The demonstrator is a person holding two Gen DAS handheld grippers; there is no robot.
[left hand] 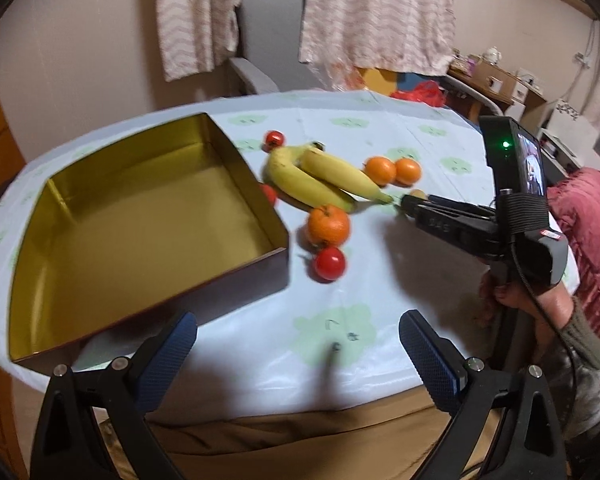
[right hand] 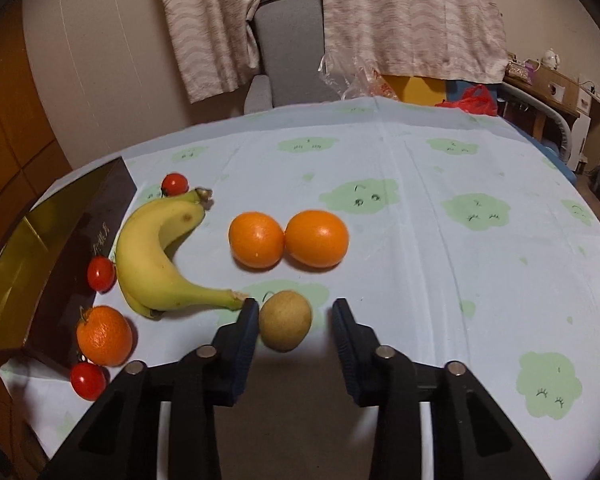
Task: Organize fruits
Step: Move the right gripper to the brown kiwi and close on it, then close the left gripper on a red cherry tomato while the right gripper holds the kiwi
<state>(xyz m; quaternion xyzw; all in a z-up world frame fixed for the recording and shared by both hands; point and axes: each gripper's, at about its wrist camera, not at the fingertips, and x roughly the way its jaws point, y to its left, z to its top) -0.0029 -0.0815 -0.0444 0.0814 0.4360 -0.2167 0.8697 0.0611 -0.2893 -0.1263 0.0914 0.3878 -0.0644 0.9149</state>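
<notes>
I've got the right gripper (right hand: 294,322) straddling the kiwi (right hand: 285,325), jaws not yet pinching, w/ left gripper (left hand: 298,346) released, since the tin (left hand: 236,184) waits empty.

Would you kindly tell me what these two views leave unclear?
Left wrist view: the box wall hides most of one tomato; the right gripper covers most of the brown fruit.
Right wrist view: the box's lettering is too blurred to read; the picture's edge cuts off its interior.
</notes>
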